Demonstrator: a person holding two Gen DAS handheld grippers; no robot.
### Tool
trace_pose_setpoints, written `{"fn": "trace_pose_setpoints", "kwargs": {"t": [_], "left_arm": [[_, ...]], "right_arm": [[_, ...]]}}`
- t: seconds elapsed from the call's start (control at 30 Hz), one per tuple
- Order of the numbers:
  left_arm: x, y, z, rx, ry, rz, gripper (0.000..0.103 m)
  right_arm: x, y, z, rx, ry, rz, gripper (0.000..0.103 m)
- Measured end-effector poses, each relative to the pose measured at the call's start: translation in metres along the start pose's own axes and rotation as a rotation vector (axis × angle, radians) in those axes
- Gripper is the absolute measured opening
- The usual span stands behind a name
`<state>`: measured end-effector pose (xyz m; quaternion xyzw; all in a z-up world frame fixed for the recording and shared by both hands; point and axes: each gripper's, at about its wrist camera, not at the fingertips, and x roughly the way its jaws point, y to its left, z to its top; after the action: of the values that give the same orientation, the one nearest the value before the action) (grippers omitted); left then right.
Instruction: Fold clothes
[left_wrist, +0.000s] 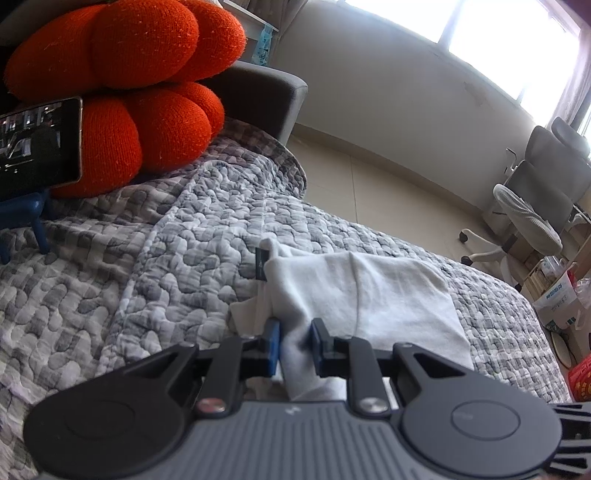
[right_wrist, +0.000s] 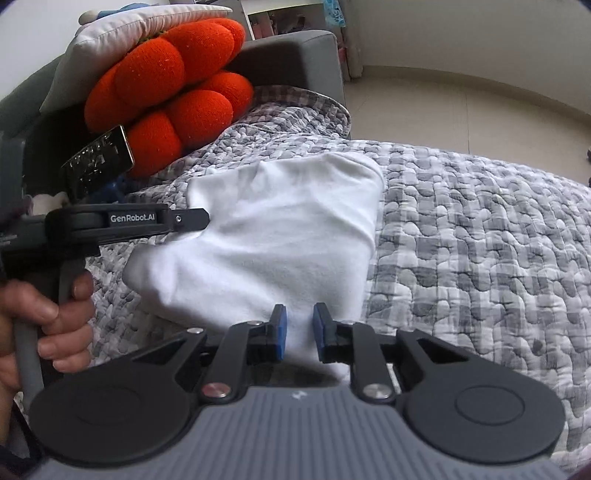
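Observation:
A white garment (right_wrist: 280, 236) lies folded on the grey quilted bed cover (right_wrist: 480, 240). My right gripper (right_wrist: 300, 326) is shut on the garment's near edge, with white cloth pinched between its blue pads. My left gripper (left_wrist: 295, 341) is shut on a bunched corner of the same white garment (left_wrist: 369, 291), beside a small black label (left_wrist: 260, 264). In the right wrist view the left gripper's black body (right_wrist: 129, 221) reaches in from the left to the garment's left edge, held by a person's hand (right_wrist: 55, 317).
An orange knitted cushion (left_wrist: 122, 85) leans on the grey sofa arm (left_wrist: 266, 96), with a phone (left_wrist: 38, 142) on a blue stand in front of it. Beyond the bed are bare floor, an office chair (left_wrist: 535, 206) and boxes (left_wrist: 557, 299) at the right.

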<state>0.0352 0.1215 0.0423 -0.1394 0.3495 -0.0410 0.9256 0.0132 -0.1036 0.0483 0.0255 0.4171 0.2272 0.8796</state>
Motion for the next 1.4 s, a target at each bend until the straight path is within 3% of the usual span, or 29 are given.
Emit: {"fn": "trace_pose_setpoints", "kwargs": {"t": [0.13,0.23,0.33,0.57,0.73,0.83,0.9,0.93,1.03,1.33,1.4], "left_arm": [[0.000,-0.001,-0.001,0.010,-0.002,0.004,0.020],[0.000,-0.002,-0.001,0.017,-0.003,0.008,0.020],[0.000,-0.003,-0.001,0.019,-0.004,0.010,0.020],[-0.001,-0.004,-0.002,0.025,-0.006,0.015,0.020],[-0.001,-0.004,-0.002,0.027,-0.006,0.016,0.020],[-0.001,-0.004,-0.002,0.027,-0.008,0.015,0.020],[-0.001,-0.003,-0.002,0.021,-0.007,0.012,0.020],[-0.001,-0.003,-0.002,0.018,-0.007,0.011,0.020],[-0.002,0.000,-0.001,0.010,-0.003,-0.003,0.020],[-0.002,0.015,0.001,-0.088,0.020,-0.070,0.020],[-0.002,0.015,0.001,-0.089,0.020,-0.072,0.020]], "right_arm": [[-0.008,0.001,-0.001,-0.012,0.009,0.039,0.023],[0.012,0.008,-0.010,-0.083,0.088,0.000,0.014],[0.014,0.012,-0.011,-0.100,0.093,-0.021,0.014],[0.002,0.004,-0.007,-0.048,0.056,0.029,0.017],[0.014,0.008,-0.009,-0.069,0.093,0.000,0.013],[0.011,0.008,-0.009,-0.073,0.081,0.007,0.013],[0.003,0.010,-0.006,-0.077,0.037,0.038,0.014],[-0.002,0.010,-0.005,-0.079,0.012,0.056,0.021],[-0.009,0.010,0.001,-0.044,-0.048,0.104,0.021],[0.022,0.041,-0.004,-0.159,0.021,0.059,0.023],[0.018,0.045,-0.004,-0.174,-0.007,0.073,0.023]]}}
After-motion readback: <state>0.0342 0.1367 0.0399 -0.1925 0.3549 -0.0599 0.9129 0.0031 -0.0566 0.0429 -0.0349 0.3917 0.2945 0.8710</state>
